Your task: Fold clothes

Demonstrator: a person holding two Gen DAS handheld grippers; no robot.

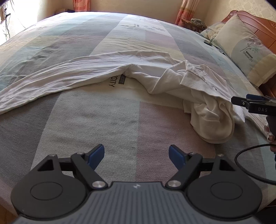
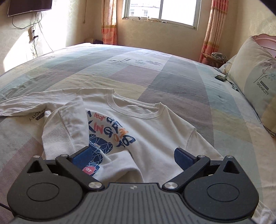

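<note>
A white long-sleeved shirt [image 2: 155, 127] with a blue and orange print lies face up on the bed, its collar toward the far side. One sleeve [image 2: 69, 124] is folded over the chest; the other sleeve [image 1: 60, 77] stretches out to the left. My right gripper [image 2: 132, 155] hovers open just over the shirt's lower part, nothing between its blue pads. My left gripper [image 1: 137, 155] is open over bare bedsheet, short of the shirt [image 1: 198, 82]. In the left wrist view the right gripper [image 1: 255, 103] shows at the right edge, beside the bunched cloth.
The bed [image 1: 86, 120] has a pastel patchwork sheet. A pillow [image 2: 255, 82] leans on the wooden headboard at the right, a small dark object [image 2: 220, 77] beside it. Curtains [image 2: 215, 25] frame a window [image 2: 163, 10] on the far wall. A black cable [image 1: 250, 165] loops at right.
</note>
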